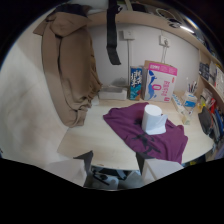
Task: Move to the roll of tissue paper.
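Note:
A white roll of tissue paper [152, 119] stands upright on a crumpled purple cloth [145, 131] spread over a light wooden desk [90, 137]. My gripper [115, 161] hangs in front of the desk's near edge, well short of the roll. Its two dark fingers [86, 159] are spread apart with nothing between them. The roll lies beyond the fingers and a little to their right.
A brown coat [70, 65] hangs over the desk's left end. A dark strap [113, 35] dangles from a shelf. Against the back wall stand a blue carton [135, 83], a pink-and-white package [160, 82] and a white box [112, 93]. Clutter fills the desk's right end.

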Tool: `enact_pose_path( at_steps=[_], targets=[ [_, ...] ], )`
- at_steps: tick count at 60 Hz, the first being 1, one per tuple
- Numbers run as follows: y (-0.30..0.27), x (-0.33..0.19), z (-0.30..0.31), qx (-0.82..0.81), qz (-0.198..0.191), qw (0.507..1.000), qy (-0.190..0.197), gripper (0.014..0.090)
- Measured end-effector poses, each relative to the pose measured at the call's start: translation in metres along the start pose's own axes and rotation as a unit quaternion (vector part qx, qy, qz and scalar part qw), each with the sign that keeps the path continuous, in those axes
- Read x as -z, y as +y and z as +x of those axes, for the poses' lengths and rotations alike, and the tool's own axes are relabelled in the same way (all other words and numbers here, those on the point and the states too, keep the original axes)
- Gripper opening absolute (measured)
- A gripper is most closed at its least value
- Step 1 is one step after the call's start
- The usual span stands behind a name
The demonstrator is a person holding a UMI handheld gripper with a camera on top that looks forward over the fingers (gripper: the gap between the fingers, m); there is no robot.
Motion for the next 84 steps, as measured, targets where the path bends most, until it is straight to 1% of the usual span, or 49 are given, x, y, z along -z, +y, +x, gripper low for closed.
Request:
enact_pose_path(
  at_steps=[12,20,26,33,40,47,60,73,84],
  targets=[
    [-0.002,0.001,0.005,-0.001,0.006,1.0,0.001,0.0866],
    [0.005,0.001,0.014,0.003,0.01,1.0,-0.006,0.0873],
    [0.017,-0.002,0.034,0.002,0.014,1.0,-0.002,0.0867],
    [0.03,-0.012,0.067,0.003,0.022,1.0,0.013,0.0864],
    [0.032,-0.03,0.1,0.002,0.043,0.999,0.026,0.086],
    [0.023,-0.054,0.126,-0.001,0.065,0.997,0.034,0.0868],
    [-0.023,-0.105,0.145,-0.013,0.092,0.995,0.021,0.0869],
    [-0.068,-0.157,0.167,-0.01,0.097,0.995,0.034,0.0871],
    [-0.081,-0.174,0.173,-0.005,0.096,0.995,0.038,0.0868]
  ],
)
